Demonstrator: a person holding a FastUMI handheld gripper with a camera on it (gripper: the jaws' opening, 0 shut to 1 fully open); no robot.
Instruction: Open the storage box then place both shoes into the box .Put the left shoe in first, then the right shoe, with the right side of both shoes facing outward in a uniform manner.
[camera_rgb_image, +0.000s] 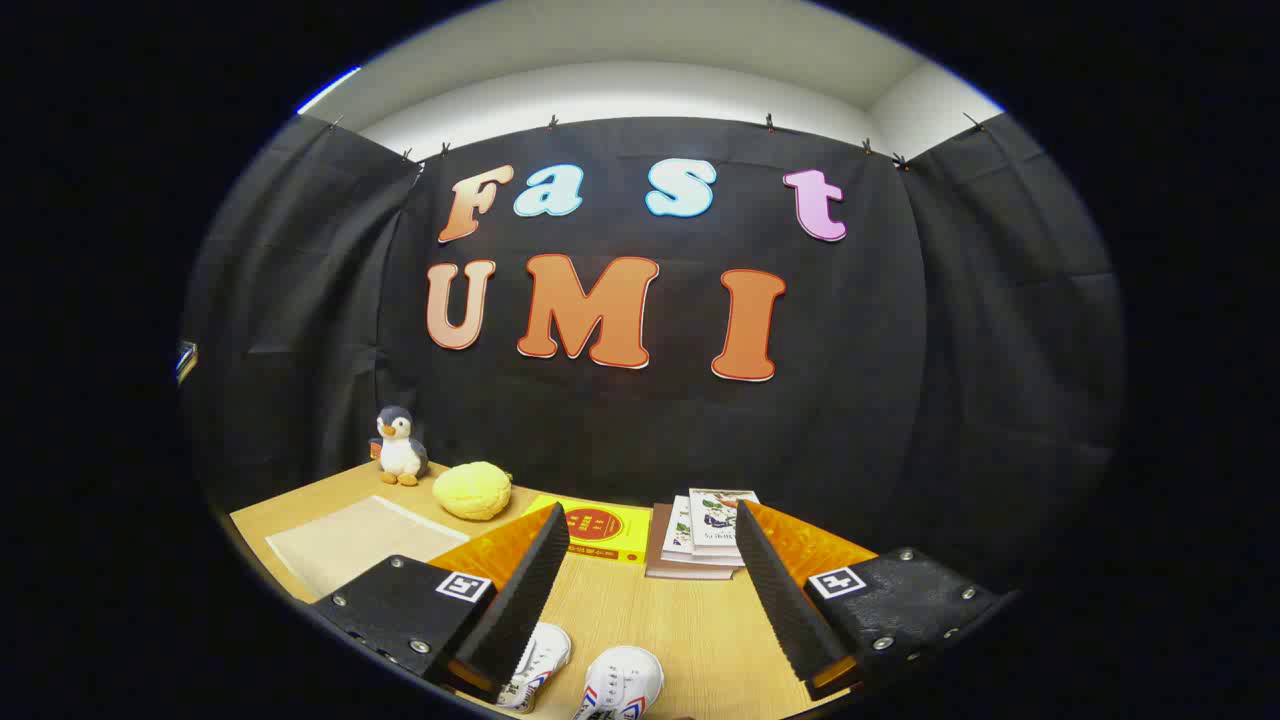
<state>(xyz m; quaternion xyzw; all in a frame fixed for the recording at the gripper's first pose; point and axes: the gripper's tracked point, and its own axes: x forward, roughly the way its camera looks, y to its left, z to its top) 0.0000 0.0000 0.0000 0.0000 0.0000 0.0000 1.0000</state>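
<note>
**Gripper spread wide above the shoes**

The hand-held gripper (650, 590) hangs wide open, holding nothing. Two white shoes (580, 680) lie near the bench's (620, 610) close edge, below the fingers. Bare wood stretches ahead to the stacked books (705, 535).

A: What does the gripper (650, 590) look like?
B: Two flat, wedge-shaped fingers (520, 590) with finely ridged inner faces, standing apart with nothing held.
A: And the mounts?
B: Dark textured plates, silver screws at the corners, each carrying a small square black-and-white marker.
</note>
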